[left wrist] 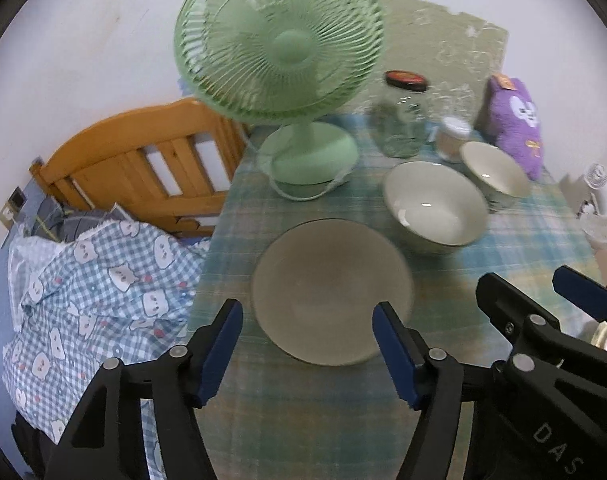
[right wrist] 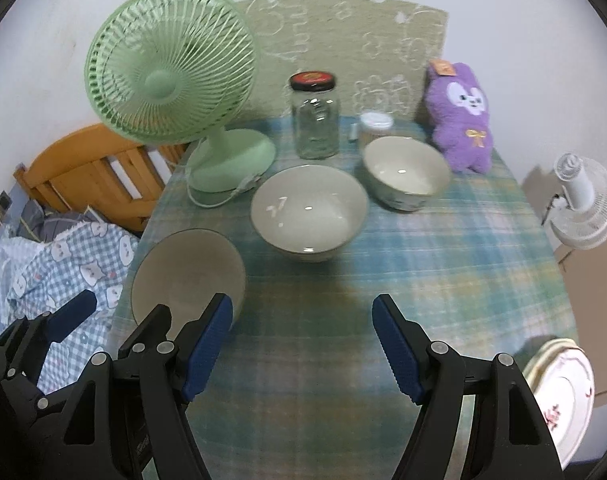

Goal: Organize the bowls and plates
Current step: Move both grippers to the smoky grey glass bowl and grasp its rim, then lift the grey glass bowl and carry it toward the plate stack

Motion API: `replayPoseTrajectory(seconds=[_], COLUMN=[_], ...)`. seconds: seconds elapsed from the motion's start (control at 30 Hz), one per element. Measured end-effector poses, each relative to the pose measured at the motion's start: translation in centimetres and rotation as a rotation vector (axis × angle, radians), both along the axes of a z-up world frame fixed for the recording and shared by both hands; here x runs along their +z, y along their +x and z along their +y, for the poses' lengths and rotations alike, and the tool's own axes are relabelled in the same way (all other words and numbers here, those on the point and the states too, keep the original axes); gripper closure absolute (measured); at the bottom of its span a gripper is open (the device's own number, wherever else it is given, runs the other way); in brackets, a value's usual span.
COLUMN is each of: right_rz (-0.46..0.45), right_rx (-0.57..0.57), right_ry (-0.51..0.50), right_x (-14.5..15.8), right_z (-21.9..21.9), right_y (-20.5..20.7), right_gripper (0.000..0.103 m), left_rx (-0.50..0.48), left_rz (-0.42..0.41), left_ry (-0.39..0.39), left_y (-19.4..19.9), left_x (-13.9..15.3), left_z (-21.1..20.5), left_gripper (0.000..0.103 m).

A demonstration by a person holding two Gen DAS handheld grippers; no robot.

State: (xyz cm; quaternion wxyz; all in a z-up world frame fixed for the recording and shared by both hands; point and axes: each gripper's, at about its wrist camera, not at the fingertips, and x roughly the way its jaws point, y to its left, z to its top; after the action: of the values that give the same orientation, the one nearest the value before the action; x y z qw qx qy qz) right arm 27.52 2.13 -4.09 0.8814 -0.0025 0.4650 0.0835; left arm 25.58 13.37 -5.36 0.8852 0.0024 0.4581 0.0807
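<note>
Both claws, left claw (left wrist: 307,344) and right claw (right wrist: 303,344), gape empty over plaid tablecloth (right wrist: 423,264); bed (left wrist: 83,280) alongside.

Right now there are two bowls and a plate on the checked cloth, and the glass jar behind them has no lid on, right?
Not quite: the glass jar has a dark lid on, as the right wrist view shows. The two bowls and the plate do sit on the checked cloth.

Two bowls, the bigger bowl (right wrist: 308,213) and the smaller bowl (right wrist: 406,173) at two o'clock from it. Two plates: grey plate (right wrist: 187,270), floral plate (right wrist: 563,392). Two fans: green fan (right wrist: 171,80), white fan (right wrist: 583,204). One jar (right wrist: 314,118), one plush toy (right wrist: 461,118), one small container (right wrist: 375,126).
</note>
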Motion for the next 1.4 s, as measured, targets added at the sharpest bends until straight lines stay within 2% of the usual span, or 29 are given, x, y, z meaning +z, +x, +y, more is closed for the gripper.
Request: replayPoseTrajectory(seconds=[0.1, 0.27, 0.5, 0.7, 0.8, 1.17, 1.4], right_rz=[0.02, 0.054, 0.092, 0.117, 0.121, 0.122, 0.131], right_rx=[0.005, -0.001, 0.022, 0.041, 0.056, 0.032, -0.001], right_ry=[-0.003, -0.006, -0.005, -0.005, 0.0, -0.037, -0.044], right_x=[-1.4, -3.3, -5.3, -6.4, -6.7, -6.0, -5.3], right_z=[1.3, 2.8, 4.7, 5.9, 6.5, 6.4, 4.1], right_y=[1.2, 2.8, 4.8, 5.6, 5.9, 4.8, 2.8], right_gripper=[0.034, 0.042, 0.06, 0.068, 0.073, 0.073, 0.073], left_rx=[0.02, 0.005, -0.027, -0.037, -0.039, -0.05, -0.064], left_rz=[0.011, 0.044, 0.066, 0.08, 0.09, 0.113, 0.116], left_ry=[0.025, 0.014, -0.002, 0.025, -0.009, -0.073, -0.093], left_y=[0.9, 2.7, 4.3, 5.0, 5.2, 4.6, 3.1], left_x=[-1.3, -3.4, -5.4, -6.1, -6.4, -6.2, -5.6], left_z=[1.0, 2.4, 3.1, 3.4, 4.0, 4.2, 2.3], left_gripper=[0.041, 0.054, 0.063, 0.073, 0.075, 0.076, 0.076])
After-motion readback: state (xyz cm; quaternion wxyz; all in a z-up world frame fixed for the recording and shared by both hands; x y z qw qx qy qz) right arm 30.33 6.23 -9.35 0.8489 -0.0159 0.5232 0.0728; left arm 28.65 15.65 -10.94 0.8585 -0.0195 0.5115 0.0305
